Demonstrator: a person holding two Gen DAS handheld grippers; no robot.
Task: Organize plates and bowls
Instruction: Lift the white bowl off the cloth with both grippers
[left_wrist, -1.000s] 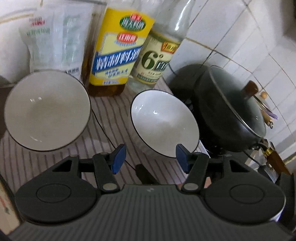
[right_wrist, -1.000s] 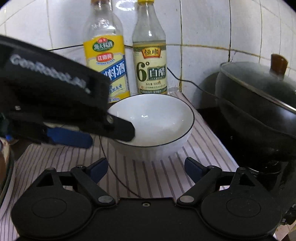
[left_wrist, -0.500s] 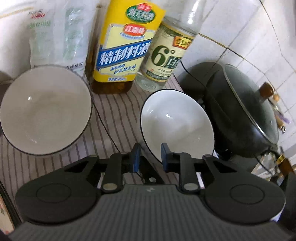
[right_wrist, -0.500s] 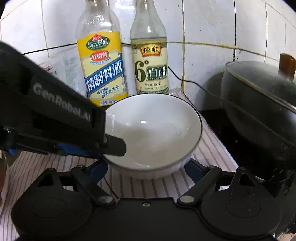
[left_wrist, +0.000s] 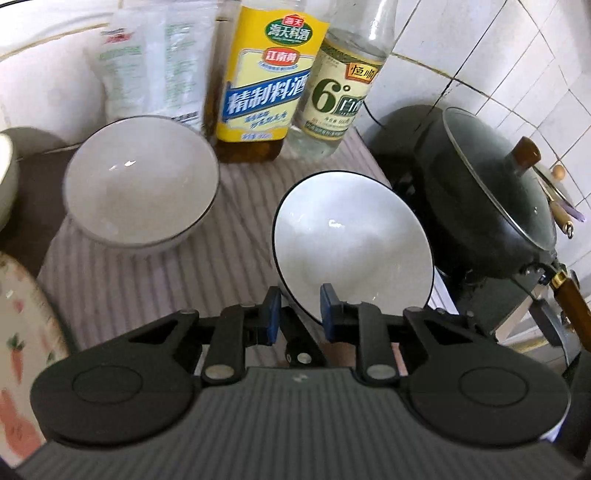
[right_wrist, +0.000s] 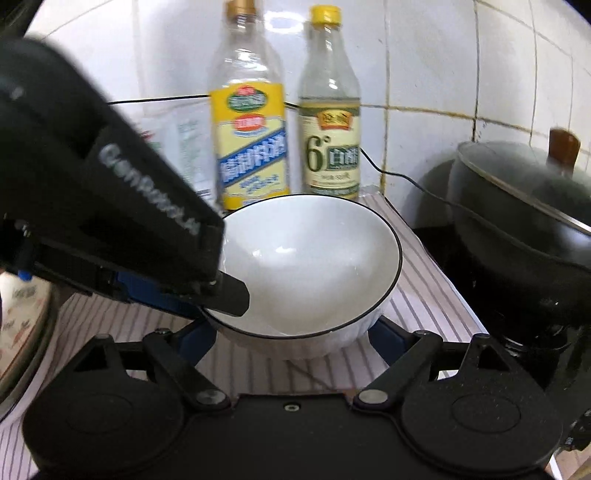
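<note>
My left gripper (left_wrist: 297, 314) is shut on the near rim of a white bowl with a dark rim (left_wrist: 354, 243) and holds it tilted above the striped cloth (left_wrist: 147, 280). A second white bowl (left_wrist: 140, 181) stands on the cloth to the left. In the right wrist view the held bowl (right_wrist: 314, 266) sits between my right gripper's (right_wrist: 295, 332) spread fingers, which are open below and around it, while the left gripper's body (right_wrist: 110, 221) clamps its left rim.
Two bottles (left_wrist: 269, 81) and a plastic bag (left_wrist: 155, 62) stand against the tiled wall. A dark lidded wok (left_wrist: 491, 192) sits at the right. A carrot-patterned plate (left_wrist: 22, 332) lies at the left edge. A black cable (right_wrist: 406, 177) runs along the wall.
My left gripper closed on the bowl's rim and lifted it, tilting it. The bowl now sits higher and nearer between my right gripper's open fingers.
</note>
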